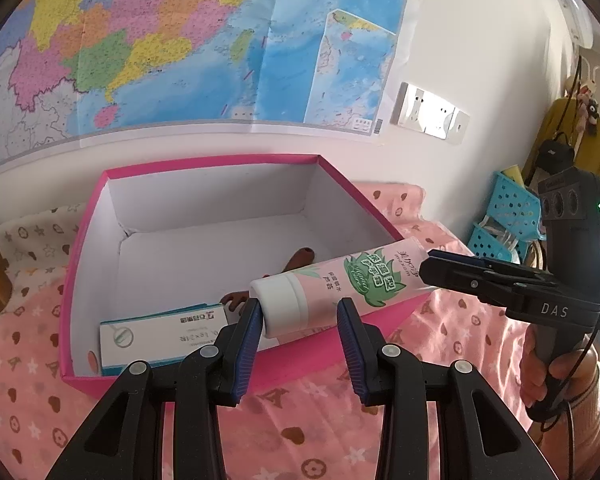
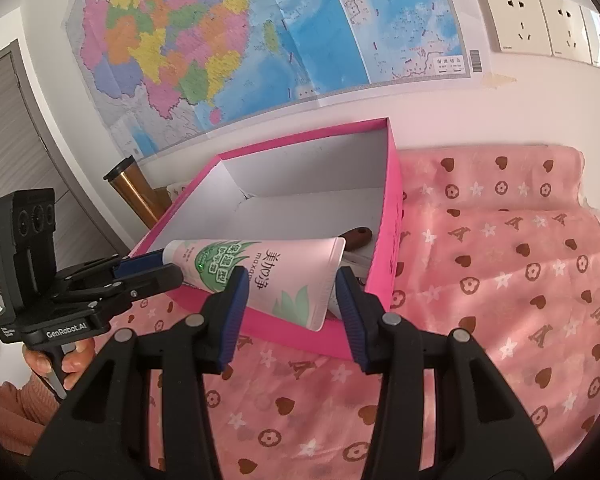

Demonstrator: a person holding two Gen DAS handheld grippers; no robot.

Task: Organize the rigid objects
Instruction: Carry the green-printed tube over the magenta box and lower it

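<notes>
A pink tube of hand cream (image 1: 336, 284) with a white cap lies across the near right corner of the pink box (image 1: 204, 168). My left gripper (image 1: 298, 322) stands around the cap end, its jaws apart, the left pad touching the cap. My right gripper (image 2: 290, 292) stands around the tube's flat end (image 2: 284, 276), its jaws wide and loose on it. The right gripper shows in the left wrist view (image 1: 440, 270), the left one in the right wrist view (image 2: 156, 272). Inside the box lie a white and teal carton (image 1: 160, 338) and a brown handle (image 1: 300, 258).
The box (image 2: 392, 216) sits on a pink patterned cloth (image 2: 500, 280) against a white wall with a map (image 1: 160, 40) and sockets (image 2: 540, 24). A brass-coloured cylinder (image 2: 132, 188) stands left of the box. Blue baskets (image 1: 508, 216) hang at the right.
</notes>
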